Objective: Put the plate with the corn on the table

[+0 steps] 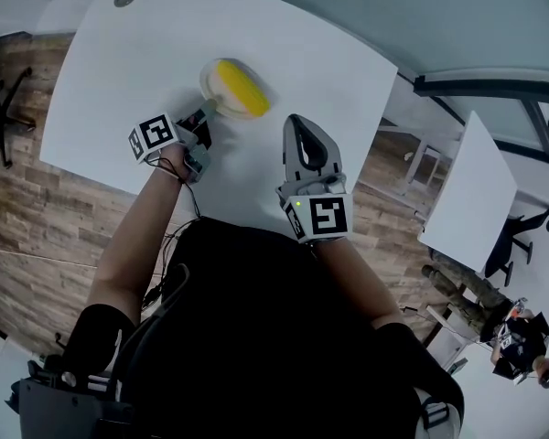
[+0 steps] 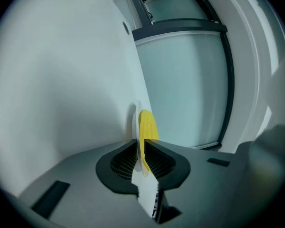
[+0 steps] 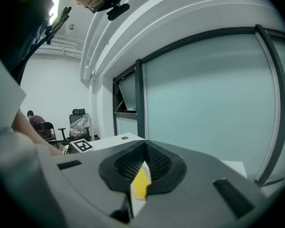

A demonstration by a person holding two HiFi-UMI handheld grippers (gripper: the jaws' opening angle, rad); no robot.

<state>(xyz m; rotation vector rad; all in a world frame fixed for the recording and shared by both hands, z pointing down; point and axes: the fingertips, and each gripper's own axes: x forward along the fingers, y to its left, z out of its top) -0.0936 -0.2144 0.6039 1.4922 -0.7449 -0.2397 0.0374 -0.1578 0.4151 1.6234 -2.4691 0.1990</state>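
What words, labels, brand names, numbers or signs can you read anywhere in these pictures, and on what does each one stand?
No words, brands or numbers are readable anywhere.
Cube on the left tool: black-and-white square marker, a pattern, not lettering.
Cube on the right tool: same kind of marker.
Plate, corn, table: no print.

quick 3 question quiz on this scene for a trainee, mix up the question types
1. True or false: the left gripper is clamped on the rim of the plate.
2. What lies on the plate? A a banana, B corn, C a lemon.
3. Fill in: the right gripper holds nothing and its jaws are ____.
Key: 1 true; 2 B; 3 shut.
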